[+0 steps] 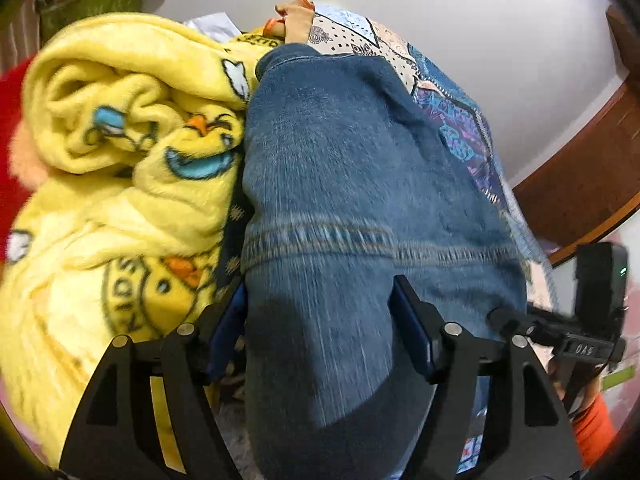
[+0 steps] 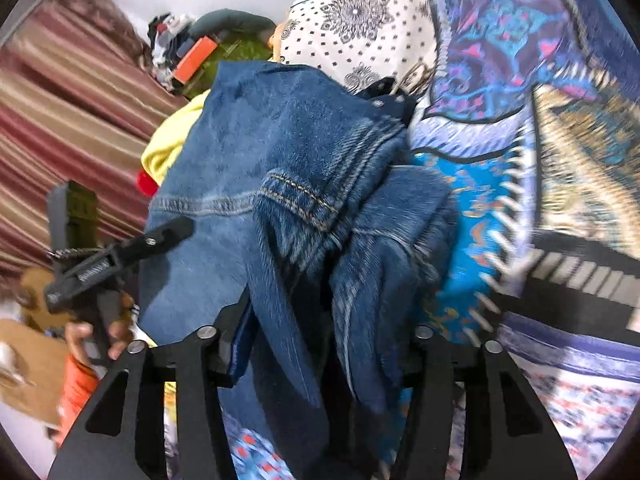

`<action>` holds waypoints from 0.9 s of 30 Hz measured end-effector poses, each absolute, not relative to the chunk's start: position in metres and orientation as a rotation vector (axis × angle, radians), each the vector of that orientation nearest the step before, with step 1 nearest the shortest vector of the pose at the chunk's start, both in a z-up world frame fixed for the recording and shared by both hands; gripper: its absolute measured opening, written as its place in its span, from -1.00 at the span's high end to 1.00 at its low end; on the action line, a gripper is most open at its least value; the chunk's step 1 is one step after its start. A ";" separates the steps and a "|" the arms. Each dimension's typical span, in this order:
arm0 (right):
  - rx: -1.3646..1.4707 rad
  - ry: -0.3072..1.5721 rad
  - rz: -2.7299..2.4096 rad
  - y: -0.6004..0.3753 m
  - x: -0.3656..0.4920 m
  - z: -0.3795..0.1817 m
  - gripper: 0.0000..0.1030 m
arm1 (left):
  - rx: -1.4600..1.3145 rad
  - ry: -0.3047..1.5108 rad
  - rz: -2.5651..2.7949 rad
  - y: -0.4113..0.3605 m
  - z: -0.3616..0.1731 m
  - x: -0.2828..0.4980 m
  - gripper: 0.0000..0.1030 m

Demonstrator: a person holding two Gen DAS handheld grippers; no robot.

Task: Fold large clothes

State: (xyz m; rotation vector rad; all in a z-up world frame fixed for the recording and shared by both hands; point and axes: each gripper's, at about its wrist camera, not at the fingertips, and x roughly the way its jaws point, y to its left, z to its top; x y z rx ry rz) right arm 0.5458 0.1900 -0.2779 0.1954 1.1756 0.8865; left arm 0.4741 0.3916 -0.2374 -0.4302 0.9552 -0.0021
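Between the blue-padded fingers of the left gripper (image 1: pixel 320 320) a broad fold of the blue jeans (image 1: pixel 340 152) is seen, the jaws standing wide apart on either side of the denim; whether the pads press on the cloth cannot be told. The right gripper (image 2: pixel 324 344) is likewise set about the jeans (image 2: pixel 280 152), a bunched, seamed fold of denim lying between its partly open jaws, and firm contact cannot be made out there either, since the right-hand pad is hidden by cloth. The jeans are spread along the middle of a soft surface covered by a patterned sheet (image 2: pixel 500 60) of blue, purple and cream print. Just beside the denim, on its left in the left wrist view, a crumpled yellow fleece blanket (image 1: pixel 120 120) with duck prints is heaped, touching the jeans along one edge. Beyond it a red item (image 1: pixel 10 120) is glimpsed at the frame's border. A white wall (image 1: pixel 480 40) is seen behind, with a brown wooden edge (image 1: pixel 580 168) at the right. A striped curtain (image 2: pixel 60 100) and a pile of clutter (image 2: pixel 192 52) are shown at the far left of the right wrist view. Bare sheet lies open to the right of the jeans.
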 end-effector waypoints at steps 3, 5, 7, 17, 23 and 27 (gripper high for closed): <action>0.082 1.141 0.799 0.180 0.536 -0.270 -0.20 | -0.355 0.962 0.021 0.378 -0.225 0.457 -0.39; 0.046 1.135 0.770 0.170 0.527 -0.264 -0.24 | -0.296 0.987 0.035 0.369 -0.220 0.445 -0.41; 0.033 1.147 0.751 0.160 0.519 -0.263 -0.24 | -0.244 1.014 0.052 0.361 -0.219 0.435 -0.44; 0.075 0.985 0.790 0.136 0.474 -0.177 -0.24 | -0.221 0.860 0.089 0.327 -0.133 0.369 -0.44; 0.054 0.704 0.844 0.118 0.407 -0.088 -0.24 | -0.160 0.596 0.065 0.285 -0.037 0.297 -0.44; 0.063 0.522 0.873 0.100 0.358 -0.045 -0.24 | -0.126 0.443 0.052 0.253 0.002 0.245 -0.44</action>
